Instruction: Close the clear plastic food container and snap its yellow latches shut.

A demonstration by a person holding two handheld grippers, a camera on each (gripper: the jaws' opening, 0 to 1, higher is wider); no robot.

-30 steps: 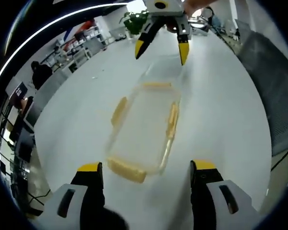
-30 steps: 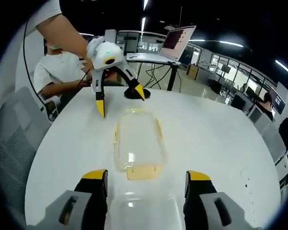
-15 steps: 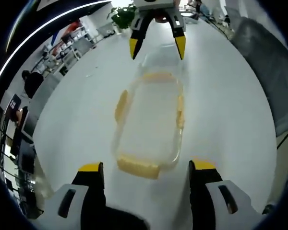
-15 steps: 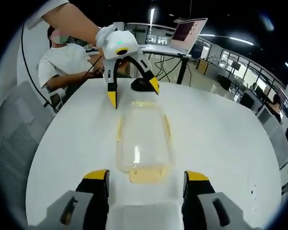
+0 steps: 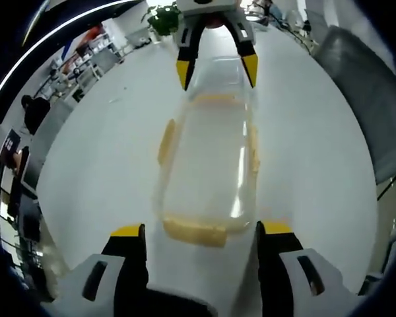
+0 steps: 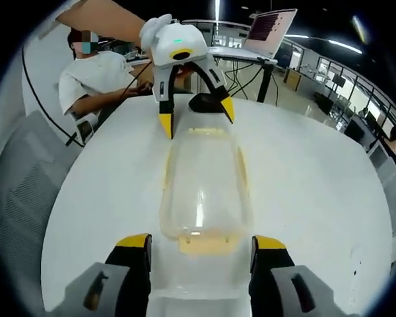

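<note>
Left claw [image 5: 200,232] and right claw [image 6: 199,242] face each other, jaws spread.

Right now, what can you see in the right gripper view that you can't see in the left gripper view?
The right gripper view has a seated person in a white shirt and an open laptop behind the table. The left gripper view has a green plant and a grey chair instead. Both show the clear container with its yellow latches on the white table, with the left gripper and right gripper open at opposite ends.

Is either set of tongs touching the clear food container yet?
Cannot tell. In both views each set of tongs stands open astride one end of the container near a yellow latch, but no contact or gap shows plainly.
</note>
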